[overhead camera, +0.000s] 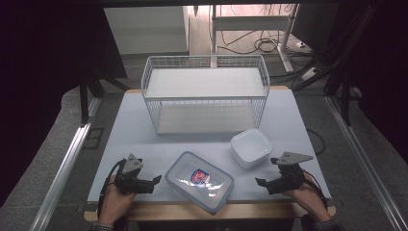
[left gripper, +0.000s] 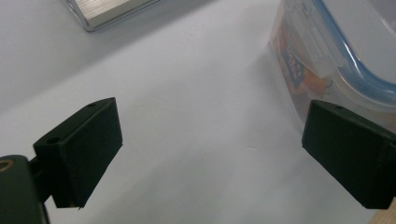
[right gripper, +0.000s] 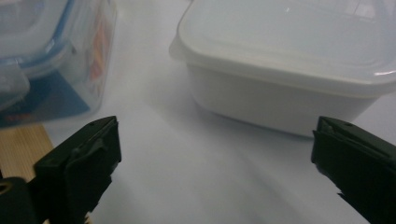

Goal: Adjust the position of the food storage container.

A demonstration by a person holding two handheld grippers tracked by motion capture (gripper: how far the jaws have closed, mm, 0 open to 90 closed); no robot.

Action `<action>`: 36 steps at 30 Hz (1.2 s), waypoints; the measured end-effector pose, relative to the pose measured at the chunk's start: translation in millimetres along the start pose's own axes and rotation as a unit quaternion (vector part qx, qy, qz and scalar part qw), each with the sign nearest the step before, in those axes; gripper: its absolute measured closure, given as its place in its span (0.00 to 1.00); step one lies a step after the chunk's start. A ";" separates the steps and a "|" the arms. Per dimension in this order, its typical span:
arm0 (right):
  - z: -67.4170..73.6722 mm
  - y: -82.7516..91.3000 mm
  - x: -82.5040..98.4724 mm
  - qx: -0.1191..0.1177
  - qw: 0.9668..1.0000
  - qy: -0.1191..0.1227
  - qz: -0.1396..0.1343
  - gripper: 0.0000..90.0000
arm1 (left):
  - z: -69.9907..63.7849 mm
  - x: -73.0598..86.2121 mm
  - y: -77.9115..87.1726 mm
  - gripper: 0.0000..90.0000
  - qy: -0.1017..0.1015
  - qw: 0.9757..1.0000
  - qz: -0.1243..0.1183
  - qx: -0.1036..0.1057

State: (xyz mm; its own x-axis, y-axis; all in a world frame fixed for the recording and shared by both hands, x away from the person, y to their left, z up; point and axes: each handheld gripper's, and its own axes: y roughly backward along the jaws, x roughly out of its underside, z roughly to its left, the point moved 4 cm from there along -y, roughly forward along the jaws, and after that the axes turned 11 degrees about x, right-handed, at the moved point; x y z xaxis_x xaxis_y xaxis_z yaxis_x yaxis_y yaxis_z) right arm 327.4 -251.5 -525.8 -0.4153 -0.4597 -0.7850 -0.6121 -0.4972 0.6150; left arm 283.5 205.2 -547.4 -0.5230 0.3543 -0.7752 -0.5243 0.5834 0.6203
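We see the clear rectangular plastic box with a blue-rimmed clip lid (overhead camera: 199, 182) lying on the pale worktop (overhead camera: 130, 130) between our left tongs (overhead camera: 155, 180) and right tongs (overhead camera: 260, 183), nearer the left pair. Both tongs are spread wide, pinching nothing. Its long axis runs diagonally, from far-left to near-right, one corner overhanging the near edge.

left tongs (overhead camera: 155, 180) open, right tongs (overhead camera: 260, 182) open
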 end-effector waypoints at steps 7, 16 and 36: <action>-1.7 6.7 -9.4 0.021 0.999 -0.008 -0.023 0.03 | -0.5 2.5 2.0 0.05 0.005 1.000 -0.016 0.002; 4.0 2.3 -7.3 0.009 1.000 0.008 0.025 0.09 | -6.0 6.0 -0.9 0.05 -0.008 1.000 -0.003 -0.002; -1.1 22.5 -51.2 0.018 0.997 -0.067 -0.016 0.57 | -11.5 1.1 2.9 0.05 -0.035 0.999 -0.025 -0.018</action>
State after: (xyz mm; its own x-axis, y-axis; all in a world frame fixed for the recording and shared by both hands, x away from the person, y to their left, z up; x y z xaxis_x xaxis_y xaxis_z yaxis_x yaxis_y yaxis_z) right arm 335.6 -239.9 -471.8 -0.4801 -0.3409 -0.8082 -0.6494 -0.4812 0.5888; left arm 273.7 198.9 -545.1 -0.4481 0.3770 -0.8106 -0.5726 0.5753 0.5841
